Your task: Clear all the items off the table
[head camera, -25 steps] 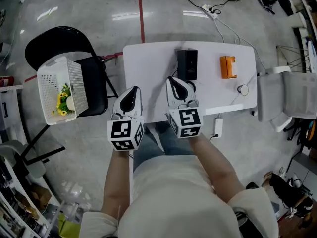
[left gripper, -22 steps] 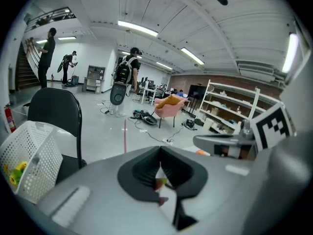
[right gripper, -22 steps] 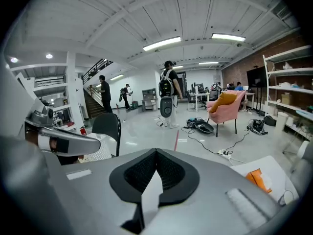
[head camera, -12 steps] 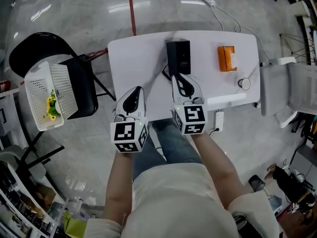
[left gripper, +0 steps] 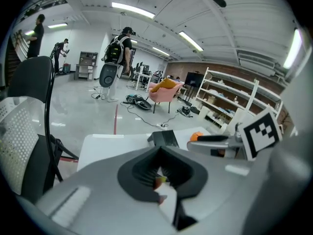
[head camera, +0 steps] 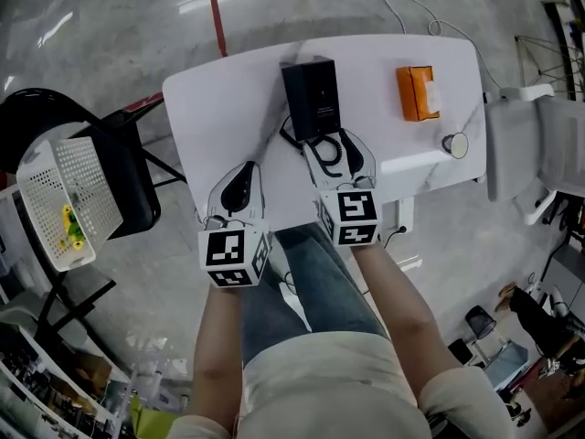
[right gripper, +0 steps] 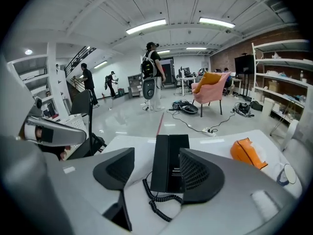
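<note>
A black desk phone (head camera: 311, 97) (right gripper: 170, 162) lies at the middle back of the white table (head camera: 228, 108), and its coiled cord (head camera: 327, 150) (right gripper: 155, 200) trails toward me. My right gripper (head camera: 339, 146) (right gripper: 155, 174) hovers just short of the phone with its jaws opening. The cord lies on the table below the gap and the pads press on nothing. An orange pouch (head camera: 416, 92) (right gripper: 247, 153) sits to the right, with a small round mirror (head camera: 453, 144) (right gripper: 285, 174) nearer the edge. My left gripper (head camera: 243, 174) (left gripper: 157, 176) is shut and empty over the table's near left.
A white strip (head camera: 416, 163) lies on the table's right side. Left of the table a black folding chair (head camera: 137, 186) (left gripper: 30, 84) carries a white mesh basket (head camera: 55, 204) (left gripper: 14, 141) with yellow flowers (head camera: 71, 227) inside. People stand far off across the hall.
Both grippers have moved forward over the table toward the phone. The right jaws have gone from shut to parted. The left jaws stay shut.
</note>
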### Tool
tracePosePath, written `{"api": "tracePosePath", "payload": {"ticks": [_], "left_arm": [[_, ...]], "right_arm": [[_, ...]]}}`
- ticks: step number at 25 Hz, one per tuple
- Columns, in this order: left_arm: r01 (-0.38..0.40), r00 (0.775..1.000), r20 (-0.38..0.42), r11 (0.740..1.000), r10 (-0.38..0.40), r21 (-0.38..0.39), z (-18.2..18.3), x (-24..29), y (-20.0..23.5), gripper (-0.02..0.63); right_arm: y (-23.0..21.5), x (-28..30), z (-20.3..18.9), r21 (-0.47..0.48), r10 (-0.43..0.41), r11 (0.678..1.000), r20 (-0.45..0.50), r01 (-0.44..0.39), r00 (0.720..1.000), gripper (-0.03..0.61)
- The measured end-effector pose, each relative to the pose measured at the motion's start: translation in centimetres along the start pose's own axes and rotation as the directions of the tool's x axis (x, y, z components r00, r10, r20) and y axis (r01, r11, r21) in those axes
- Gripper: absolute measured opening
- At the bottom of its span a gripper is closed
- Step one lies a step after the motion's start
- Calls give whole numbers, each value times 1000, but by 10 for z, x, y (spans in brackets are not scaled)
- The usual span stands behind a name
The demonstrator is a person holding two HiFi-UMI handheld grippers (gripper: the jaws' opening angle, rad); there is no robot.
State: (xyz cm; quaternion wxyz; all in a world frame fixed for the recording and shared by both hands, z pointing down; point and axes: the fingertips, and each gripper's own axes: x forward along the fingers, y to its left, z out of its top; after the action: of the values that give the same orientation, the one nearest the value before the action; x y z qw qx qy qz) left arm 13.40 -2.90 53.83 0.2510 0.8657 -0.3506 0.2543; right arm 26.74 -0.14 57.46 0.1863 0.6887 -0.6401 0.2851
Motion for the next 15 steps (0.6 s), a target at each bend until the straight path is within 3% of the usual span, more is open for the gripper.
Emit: {"api": "tracePosePath", "payload": {"ticks": [6, 15], "left_arm": [[11, 1000, -11, 1000, -11, -3, -16, 27, -5, 9], [2, 998, -55, 1000, -4, -25, -51, 46, 3, 9]], "right_arm": [[-17, 45, -28, -18, -19, 1000, -14, 19, 1000, 441], [-32, 117, -63, -7, -55, 999, -94, 54, 994, 585]]}}
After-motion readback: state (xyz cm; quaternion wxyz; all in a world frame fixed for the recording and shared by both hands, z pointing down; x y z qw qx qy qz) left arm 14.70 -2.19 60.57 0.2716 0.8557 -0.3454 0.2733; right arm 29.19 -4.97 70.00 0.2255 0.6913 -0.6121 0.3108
